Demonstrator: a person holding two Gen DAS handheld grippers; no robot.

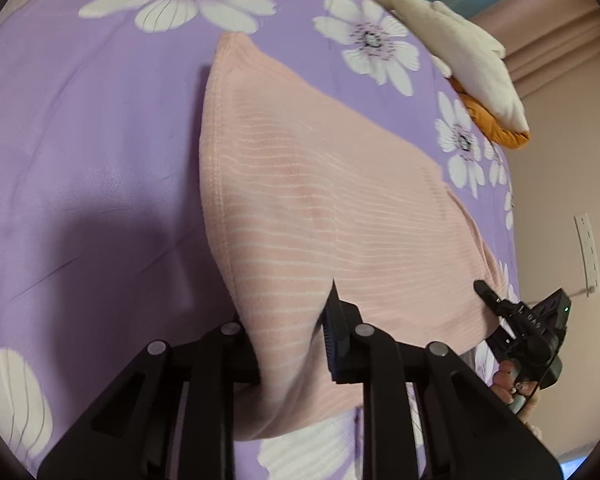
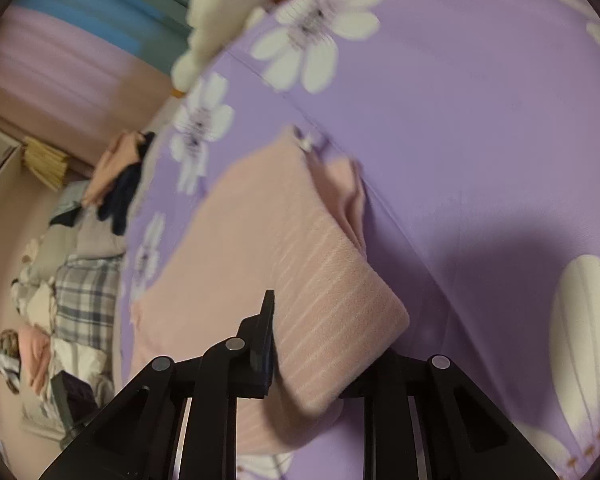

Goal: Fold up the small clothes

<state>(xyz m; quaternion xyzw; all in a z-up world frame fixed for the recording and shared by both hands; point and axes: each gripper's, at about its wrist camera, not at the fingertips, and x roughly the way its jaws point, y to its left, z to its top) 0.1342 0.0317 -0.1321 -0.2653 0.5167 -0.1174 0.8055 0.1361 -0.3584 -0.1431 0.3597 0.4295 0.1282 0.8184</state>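
Note:
A pink ribbed garment (image 1: 324, 200) with thin white stripes lies folded on a purple sheet (image 1: 80, 128) printed with white flowers. In the left wrist view my left gripper (image 1: 288, 320) is shut on the garment's near edge. The cloth bunches up between the fingers and hides the left fingertip. At the right of that view a hand (image 1: 504, 380) holds my right gripper (image 1: 496, 304) at the garment's other near corner. In the right wrist view my right gripper (image 2: 324, 328) is shut on a thick folded corner of the garment (image 2: 260, 232), which covers the right finger.
Cream and orange clothes (image 1: 472, 52) lie at the bed's far edge. Pink and dark garments (image 2: 120, 176) hang over the bed's side, above a pile with a plaid piece (image 2: 84, 292). A wall socket (image 1: 588, 248) is at the right.

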